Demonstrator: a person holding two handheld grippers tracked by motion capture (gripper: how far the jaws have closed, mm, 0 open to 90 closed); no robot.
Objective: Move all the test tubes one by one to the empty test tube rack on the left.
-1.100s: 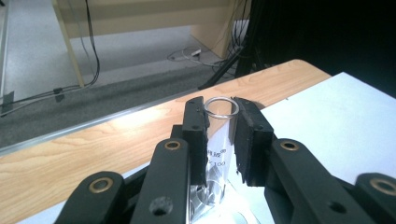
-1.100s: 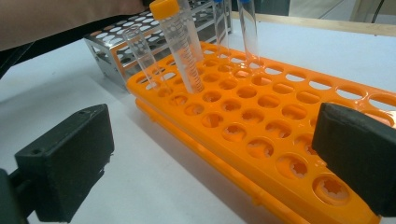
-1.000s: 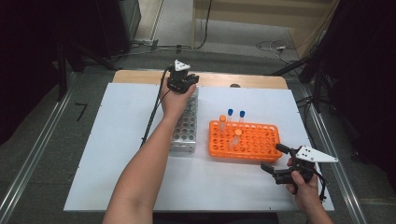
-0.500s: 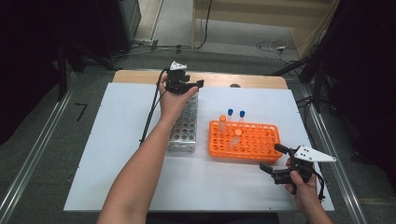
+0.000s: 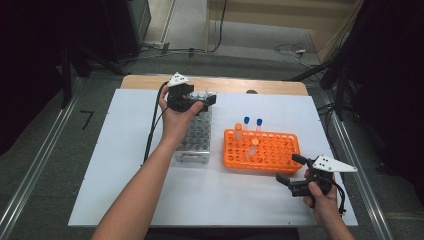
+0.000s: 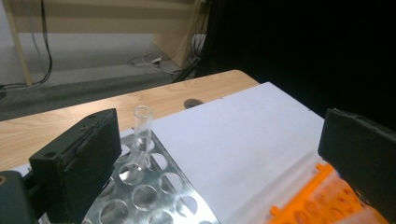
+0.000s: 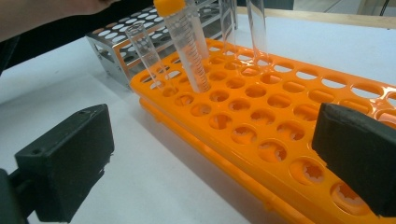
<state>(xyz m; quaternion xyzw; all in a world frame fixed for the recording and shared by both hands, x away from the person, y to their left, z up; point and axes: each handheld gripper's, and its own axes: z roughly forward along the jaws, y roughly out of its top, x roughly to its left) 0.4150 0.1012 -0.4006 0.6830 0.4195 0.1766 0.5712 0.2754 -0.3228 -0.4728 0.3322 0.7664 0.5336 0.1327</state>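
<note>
since the earlier frames the left claw [image 5: 204,102] has pulled away from the far end of the metal rack [image 5: 196,135] toward the person's left and lifted a little, and its jaws have just been opening: they now stand wide apart with nothing between them. the clear glass tube [image 6: 141,130] it was down on a second ago now stands alone in a hole at the rack's far end, upright and free of both pads. the right claw [image 5: 291,171] has kept its place near the worktop's [image 5: 125,150] near right corner, jaws apart and holding nothing, just short of the orange rack [image 5: 272,150].

the tube is a plain transparent cylinder with an open, uncapped mouth, its lower part sunk through the rack's perforated top plate, which is shiny and full of round holes. in the left claw view it stands just beyond the left pad, with the white worktop and a strip of bare wood behind it.

the orange rack lies just beside the metal one. it carries an orange-capped graduated tube [image 7: 183,42], an open clear tube [image 7: 145,53] near its corner, and two blue-capped tubes [image 5: 252,123] along the far edge, all roughly upright.
</note>
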